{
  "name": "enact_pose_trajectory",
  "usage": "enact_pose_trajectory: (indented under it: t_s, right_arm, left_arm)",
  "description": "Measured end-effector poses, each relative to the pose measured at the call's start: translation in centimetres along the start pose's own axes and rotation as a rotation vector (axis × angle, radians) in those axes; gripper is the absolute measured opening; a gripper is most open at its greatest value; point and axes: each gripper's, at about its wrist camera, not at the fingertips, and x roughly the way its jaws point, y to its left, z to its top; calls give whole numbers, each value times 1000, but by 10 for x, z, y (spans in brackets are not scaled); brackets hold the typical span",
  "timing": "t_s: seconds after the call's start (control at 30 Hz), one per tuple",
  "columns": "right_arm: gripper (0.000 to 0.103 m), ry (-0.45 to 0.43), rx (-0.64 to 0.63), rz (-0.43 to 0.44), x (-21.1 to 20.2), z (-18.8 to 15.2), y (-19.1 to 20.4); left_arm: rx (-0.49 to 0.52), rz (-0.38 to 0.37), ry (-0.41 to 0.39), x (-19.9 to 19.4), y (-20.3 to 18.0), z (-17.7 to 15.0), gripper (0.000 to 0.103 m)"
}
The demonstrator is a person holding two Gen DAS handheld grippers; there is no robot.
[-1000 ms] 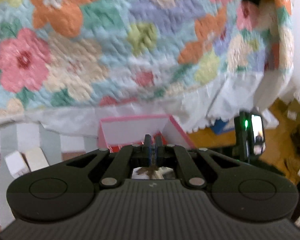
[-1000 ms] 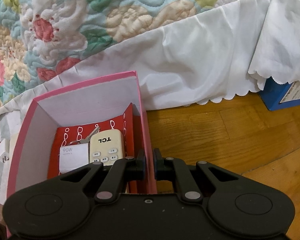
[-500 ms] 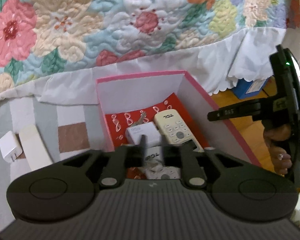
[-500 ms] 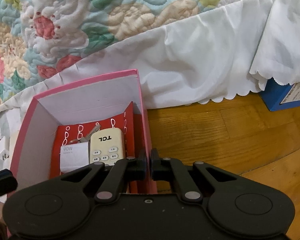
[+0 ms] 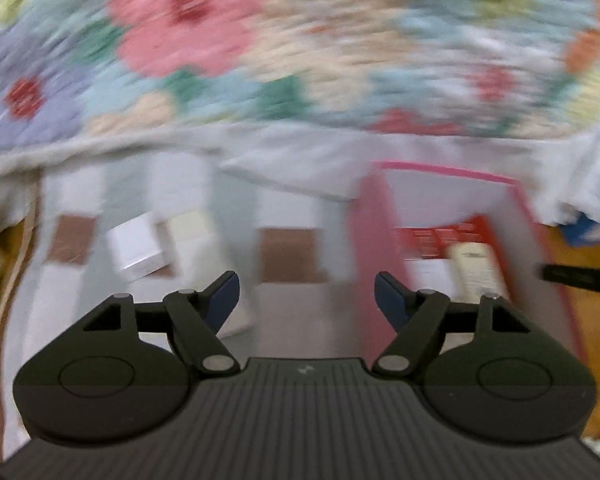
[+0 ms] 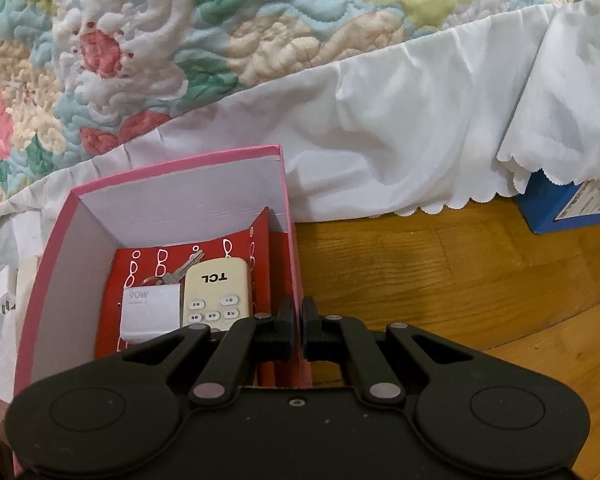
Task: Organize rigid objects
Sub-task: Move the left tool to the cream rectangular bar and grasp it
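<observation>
A pink box [image 6: 290,216] stands on the floor by the bed; it also shows in the blurred left wrist view [image 5: 370,240]. Inside lie a cream TCL remote [image 6: 216,294], a white 90W charger [image 6: 150,312] and keys [image 6: 180,272] on red paper. My right gripper [image 6: 298,318] is shut on the box's right wall. My left gripper [image 5: 306,292] is open and empty above the checked mat, left of the box. A white charger [image 5: 138,246] and a cream block [image 5: 192,236] lie on the mat ahead of it.
A flowered quilt [image 6: 180,40] with a white skirt [image 6: 400,132] hangs behind the box. A blue box [image 6: 568,204] sits under the skirt at right on the wood floor [image 6: 440,272]. The striped, checked mat [image 5: 288,256] lies left of the pink box.
My left gripper has opened wide and swung left from over the box to over the mat. My right gripper has stayed shut on the box wall.
</observation>
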Motion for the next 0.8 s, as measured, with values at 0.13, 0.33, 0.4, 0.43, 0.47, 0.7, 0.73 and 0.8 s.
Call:
enact_pose_trajectory:
  t_s: [0.13,0.33,0.4,0.43,0.47,0.7,0.73,0.8]
  right_arm:
    - [6,2,-37,-15,-1,0,5]
    - [7,21,-85,-29,-2,1,9]
    - [10,28,-84,-26,-3,2,9]
    - [13,39,-90,-19,-3,1,9]
    - [17,54,-103,-15,-3,1,11]
    - [50,176,-186,17,-7,-9,23]
    - [51,181,-204,8,-9,-13,27]
    - [59,197,-242,-1,-14,-20,33]
  left_arm:
    - [-108,58,138,28,40,4,74]
    - [-151,91,201,50,70,-5,74]
    - [-155,93,207,53,76,-11,74]
    - [-154,95,208,55,77,-13,74]
    - [-151,100,211,57,79,-15,74]
    - [-144,101,223,63,88,-20,74]
    - [-144,101,222,63,89,-20,74]
    - [-145,100,223,65,91,-20,74]
